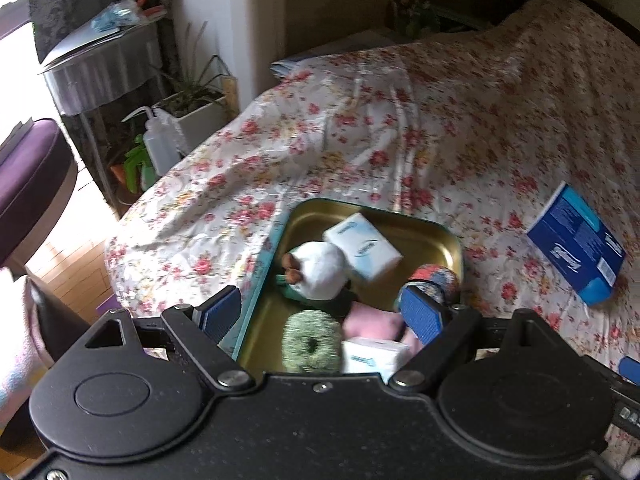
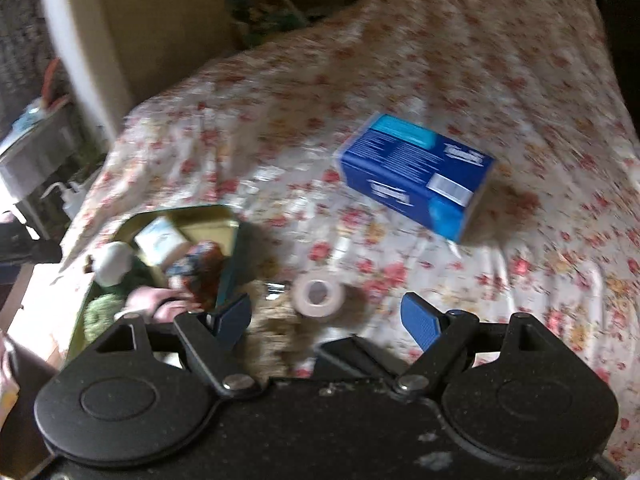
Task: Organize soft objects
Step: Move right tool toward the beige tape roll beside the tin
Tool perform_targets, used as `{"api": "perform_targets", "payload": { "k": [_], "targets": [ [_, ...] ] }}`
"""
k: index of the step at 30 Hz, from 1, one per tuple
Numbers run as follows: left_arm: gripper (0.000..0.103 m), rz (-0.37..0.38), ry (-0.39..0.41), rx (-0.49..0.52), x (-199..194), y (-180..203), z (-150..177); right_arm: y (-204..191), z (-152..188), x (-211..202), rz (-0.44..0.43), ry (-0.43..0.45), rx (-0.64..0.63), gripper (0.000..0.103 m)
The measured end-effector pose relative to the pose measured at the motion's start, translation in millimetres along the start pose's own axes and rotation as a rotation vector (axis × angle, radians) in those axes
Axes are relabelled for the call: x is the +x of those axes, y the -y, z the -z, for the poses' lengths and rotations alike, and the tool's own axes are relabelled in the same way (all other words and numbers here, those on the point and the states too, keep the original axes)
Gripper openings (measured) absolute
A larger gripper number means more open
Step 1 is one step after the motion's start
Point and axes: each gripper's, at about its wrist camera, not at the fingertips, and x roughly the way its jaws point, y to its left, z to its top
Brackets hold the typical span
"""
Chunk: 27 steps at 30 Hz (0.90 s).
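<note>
A gold tin with a teal outside lies on the floral bedspread. It holds a white tissue pack, a white plush ball, a green fuzzy ring, a pink soft piece and a second tissue pack. A multicoloured ball sits at its right rim. My left gripper hangs open over the tin, gripping nothing. In the blurred right wrist view my right gripper is open, and a white tape roll lies on the bed just ahead of its fingers, untouched. The tin is to its left.
A blue cardboard box lies on the bed right of the tin. Beyond the bed's left edge stand a squeeze bottle, a planter, a metal side table and a purple stool.
</note>
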Motion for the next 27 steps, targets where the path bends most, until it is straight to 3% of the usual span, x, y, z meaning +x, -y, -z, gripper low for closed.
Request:
{"api": "perform_targets", "payload": {
  "k": [9,16,27],
  "targets": [
    [0.084,0.051,-0.018,0.050,5,32,2,5,-14,62,0.051,-0.136,0.029,0.082],
    [0.084,0.076,-0.026,0.051,8,39,0,-13,-26,101,0.076,-0.169,0.029,0.082],
    [0.084,0.092,-0.038,0.041,10,36,-2,-6,-23,149,0.234,-0.257,-0.001,0.079]
  ]
}}
